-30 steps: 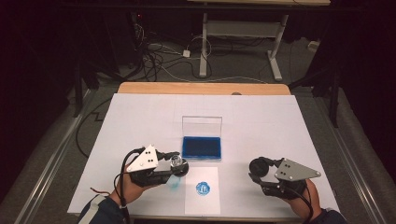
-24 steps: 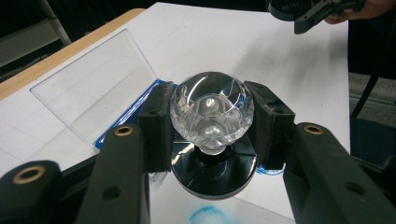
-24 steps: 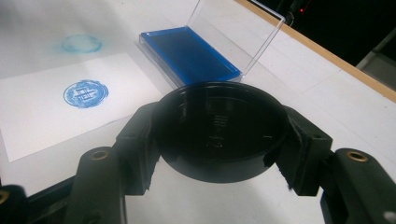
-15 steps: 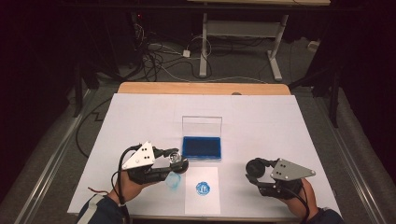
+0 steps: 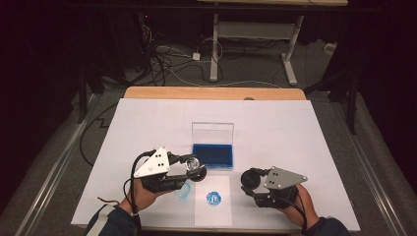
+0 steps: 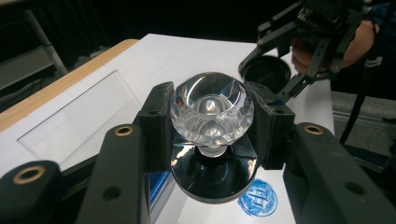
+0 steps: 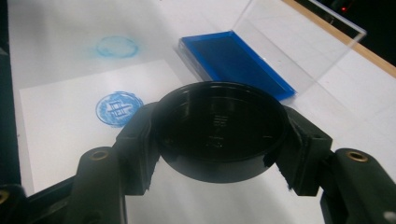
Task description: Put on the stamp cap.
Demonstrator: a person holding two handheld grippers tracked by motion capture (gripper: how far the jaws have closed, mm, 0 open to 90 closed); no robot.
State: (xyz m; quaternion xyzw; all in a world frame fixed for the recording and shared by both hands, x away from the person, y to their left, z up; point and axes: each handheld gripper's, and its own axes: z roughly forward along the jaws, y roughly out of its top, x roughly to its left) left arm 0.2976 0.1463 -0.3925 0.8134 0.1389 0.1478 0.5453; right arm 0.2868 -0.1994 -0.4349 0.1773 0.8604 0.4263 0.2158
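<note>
Since the earlier frames, the right gripper (image 5: pixel 252 180) has shifted slightly toward the table's middle, while the left gripper (image 5: pixel 194 169) sits in nearly the same place beside the ink pad.

Nearest the person, both forearms enter from the table's near edge. A small white paper sheet (image 5: pixel 212 211) lies between the two hands and bears a round blue stamped emblem (image 5: pixel 213 198). Just left of the sheet, a fainter smudged blue ring (image 5: pixel 181 192) marks the white table cover (image 5: pixel 295 128).

Left gripper view: the jaws are closed on a stamp with a faceted clear crystal knob (image 6: pixel 212 112), the pads pressing on either side of the knob. Its round black base (image 6: pixel 215 179) hangs below the knob, above the sheet's emblem (image 6: pixel 257 198).

Right gripper view: the jaws clamp a round black cap (image 7: pixel 220 128), its hollow side facing the camera. The cap is held over the table cover, to the right of the sheet. The left gripper view also shows this cap (image 6: pixel 267 73) in the other gripper, farther off.

Beyond the hands, a blue ink pad (image 5: pixel 213 155) lies open, its clear lid (image 5: pixel 212 132) standing upright at the far side. Farther still, the wooden table edge (image 5: pixel 211 93) shows, then floor cables (image 5: pixel 167 59) and a table frame (image 5: pixel 255 34).
</note>
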